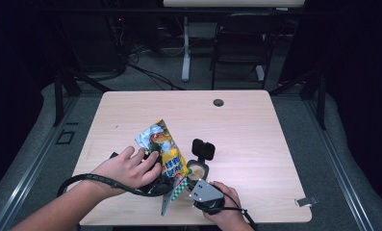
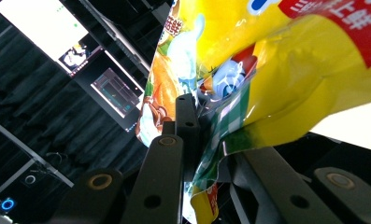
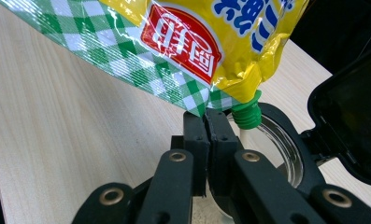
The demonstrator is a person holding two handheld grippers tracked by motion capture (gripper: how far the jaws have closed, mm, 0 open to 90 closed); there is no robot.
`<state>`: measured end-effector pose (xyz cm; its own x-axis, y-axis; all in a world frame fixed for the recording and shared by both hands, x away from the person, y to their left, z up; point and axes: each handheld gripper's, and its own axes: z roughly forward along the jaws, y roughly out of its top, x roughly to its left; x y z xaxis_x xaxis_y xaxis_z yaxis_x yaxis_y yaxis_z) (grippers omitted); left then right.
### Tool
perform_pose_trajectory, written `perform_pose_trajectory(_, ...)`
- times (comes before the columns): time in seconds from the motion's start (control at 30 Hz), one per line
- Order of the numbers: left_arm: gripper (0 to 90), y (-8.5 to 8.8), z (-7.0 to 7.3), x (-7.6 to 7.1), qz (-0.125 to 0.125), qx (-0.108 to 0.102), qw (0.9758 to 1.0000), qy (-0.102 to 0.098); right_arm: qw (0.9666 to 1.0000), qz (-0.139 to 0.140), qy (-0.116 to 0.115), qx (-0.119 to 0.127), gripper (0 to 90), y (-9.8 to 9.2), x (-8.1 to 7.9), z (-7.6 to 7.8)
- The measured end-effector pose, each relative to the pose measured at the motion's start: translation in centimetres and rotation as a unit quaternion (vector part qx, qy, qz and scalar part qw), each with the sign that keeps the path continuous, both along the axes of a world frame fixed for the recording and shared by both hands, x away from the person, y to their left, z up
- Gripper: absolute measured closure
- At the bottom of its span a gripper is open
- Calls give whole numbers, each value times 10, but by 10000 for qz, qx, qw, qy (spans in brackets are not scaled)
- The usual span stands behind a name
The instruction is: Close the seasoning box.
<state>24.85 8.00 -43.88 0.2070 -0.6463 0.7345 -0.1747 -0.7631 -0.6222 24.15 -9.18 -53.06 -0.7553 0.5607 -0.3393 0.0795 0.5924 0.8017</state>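
Two tools pinch one refill pouch [image 1: 168, 153] over an open jar [image 3: 280, 140].
Left tool [image 2: 199, 140] clamps its body, right tool [image 3: 207, 122] its corner; a slip could swing the green spout [image 3: 246, 114] off, spilling onto the table [image 1: 246, 130].

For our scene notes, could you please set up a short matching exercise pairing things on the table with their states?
Things:
1. yellow pouch
2. jar lid
3. green spout
4. right gripper

States:
A. flipped open, standing up
B. shut on the checked corner
C. tilted, held at both ends
D. pointing into the jar

Pairs: 1-C, 2-A, 3-D, 4-B
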Motion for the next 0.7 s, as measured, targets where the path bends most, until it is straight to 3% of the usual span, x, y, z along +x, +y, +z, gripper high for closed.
perform_pose_trajectory(0.7,853,-2,1,-2,-55,79,9999,-70,10000,10,6,54,883,2,0,-1)
